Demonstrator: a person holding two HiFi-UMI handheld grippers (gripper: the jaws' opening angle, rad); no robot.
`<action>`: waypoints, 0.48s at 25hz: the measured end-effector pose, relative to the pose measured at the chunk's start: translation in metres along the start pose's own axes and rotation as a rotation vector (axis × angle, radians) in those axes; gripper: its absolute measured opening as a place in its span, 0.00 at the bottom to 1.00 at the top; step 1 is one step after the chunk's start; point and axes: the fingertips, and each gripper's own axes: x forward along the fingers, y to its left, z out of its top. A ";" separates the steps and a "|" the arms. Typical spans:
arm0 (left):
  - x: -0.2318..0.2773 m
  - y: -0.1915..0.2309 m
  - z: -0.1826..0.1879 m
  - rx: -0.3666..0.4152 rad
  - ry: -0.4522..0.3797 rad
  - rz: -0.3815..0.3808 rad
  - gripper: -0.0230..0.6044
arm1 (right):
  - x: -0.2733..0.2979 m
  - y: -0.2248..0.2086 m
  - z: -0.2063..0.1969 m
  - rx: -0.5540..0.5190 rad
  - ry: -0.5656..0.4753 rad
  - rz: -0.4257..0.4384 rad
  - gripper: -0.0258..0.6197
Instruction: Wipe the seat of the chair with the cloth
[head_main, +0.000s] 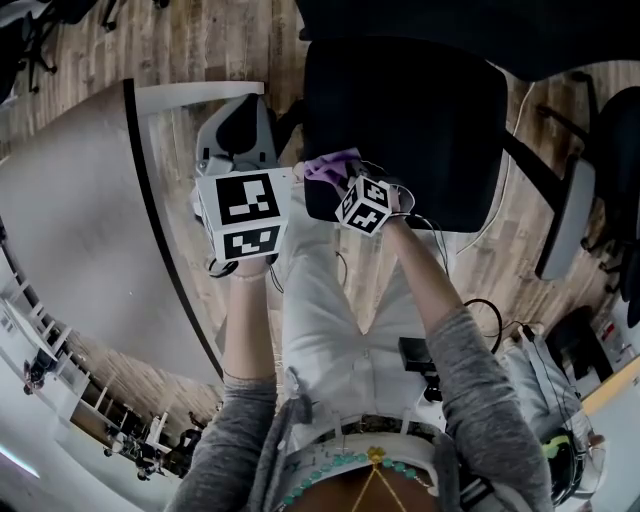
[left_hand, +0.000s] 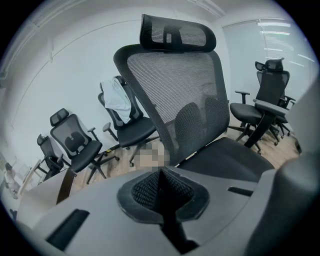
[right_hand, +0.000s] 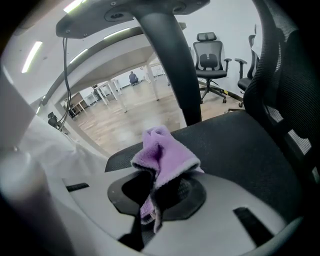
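right gripper is clamped on the fuzzy purple cloth at the near-left corner of the black mesh chair seat; left gripper is closed on nothing, just left of it

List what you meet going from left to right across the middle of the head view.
White table → left gripper → purple cloth, held in the right gripper → chair armrest.
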 end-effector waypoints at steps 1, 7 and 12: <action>0.000 0.000 0.000 0.000 0.000 0.000 0.04 | -0.001 0.000 -0.001 0.000 0.002 -0.002 0.11; 0.001 0.002 0.000 0.001 0.001 0.002 0.04 | -0.004 -0.007 -0.012 0.029 0.015 -0.026 0.11; 0.000 0.003 0.001 0.002 0.001 0.002 0.04 | -0.009 -0.010 -0.022 0.053 0.020 -0.033 0.11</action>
